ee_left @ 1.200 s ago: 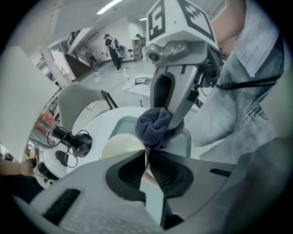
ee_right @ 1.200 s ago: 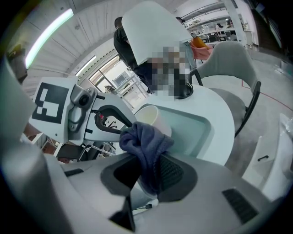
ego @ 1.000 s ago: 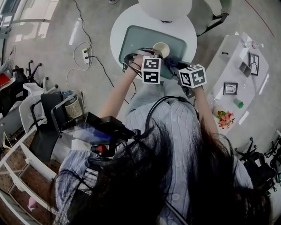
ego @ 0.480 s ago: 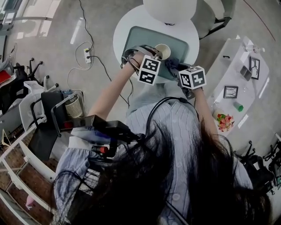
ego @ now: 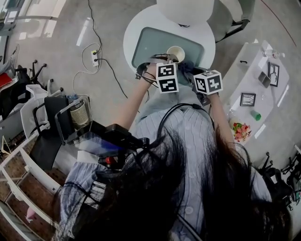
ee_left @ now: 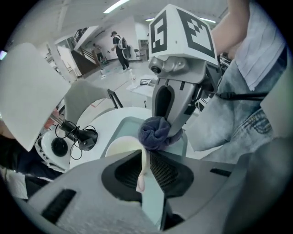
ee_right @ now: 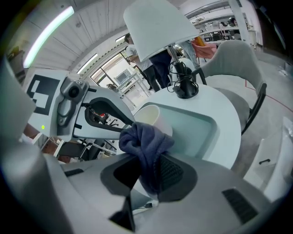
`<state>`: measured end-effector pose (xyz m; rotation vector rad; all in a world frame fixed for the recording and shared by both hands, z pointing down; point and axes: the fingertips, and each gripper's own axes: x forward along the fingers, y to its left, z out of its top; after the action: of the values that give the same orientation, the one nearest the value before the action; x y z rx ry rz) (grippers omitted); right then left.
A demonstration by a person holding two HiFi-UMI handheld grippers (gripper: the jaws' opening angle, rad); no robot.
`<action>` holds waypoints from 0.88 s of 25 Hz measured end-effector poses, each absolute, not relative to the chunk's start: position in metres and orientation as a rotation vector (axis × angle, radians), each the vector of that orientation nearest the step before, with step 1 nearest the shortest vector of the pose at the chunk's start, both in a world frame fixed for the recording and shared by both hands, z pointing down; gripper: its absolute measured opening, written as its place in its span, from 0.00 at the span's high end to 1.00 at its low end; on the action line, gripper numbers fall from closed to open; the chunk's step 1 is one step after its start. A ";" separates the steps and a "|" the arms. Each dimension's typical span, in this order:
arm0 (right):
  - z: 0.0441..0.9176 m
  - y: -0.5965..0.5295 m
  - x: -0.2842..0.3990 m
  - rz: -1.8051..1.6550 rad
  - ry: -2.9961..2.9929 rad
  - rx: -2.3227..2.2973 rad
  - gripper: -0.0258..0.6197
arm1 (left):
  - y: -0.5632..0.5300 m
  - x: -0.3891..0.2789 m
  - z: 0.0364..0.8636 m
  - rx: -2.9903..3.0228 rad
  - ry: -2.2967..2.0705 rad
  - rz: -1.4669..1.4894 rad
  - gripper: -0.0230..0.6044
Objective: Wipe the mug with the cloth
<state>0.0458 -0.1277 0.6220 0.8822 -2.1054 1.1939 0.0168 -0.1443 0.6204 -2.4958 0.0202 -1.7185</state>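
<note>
A cream mug (ego: 176, 53) stands on a teal tray (ego: 150, 42) on a round white table. In the left gripper view, my left gripper (ee_left: 145, 157) is shut on the mug (ee_left: 120, 148), with its thin cream wall pinched between the jaws. My right gripper (ee_right: 153, 171) is shut on a bunched dark blue cloth (ee_right: 145, 142). The cloth's ball rests against the mug (ee_right: 153, 118) at its rim. From the head view both grippers' marker cubes sit side by side just in front of the mug, with the cloth (ego: 186, 69) between them.
A lamp with a white shade (ego: 186, 9) stands at the table's far edge, its black base and cable (ee_left: 75, 137) left of the tray. A grey chair (ee_right: 233, 59) sits beyond the table. A white side table (ego: 256, 80) with picture frames is to the right.
The left gripper's cube tilted and then levelled again, ending slightly further right. The right gripper and cloth stay by the mug, which has hardly shifted.
</note>
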 end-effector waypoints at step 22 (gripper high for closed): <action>0.631 -0.146 0.065 1.129 -2.077 0.863 0.81 | -0.142 0.014 0.639 -2.446 -0.055 -1.721 0.90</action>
<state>0.0649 -0.1456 0.6311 0.8632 -2.0766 1.1293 0.0142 -0.1416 0.6391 -2.4458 -0.0552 -1.7210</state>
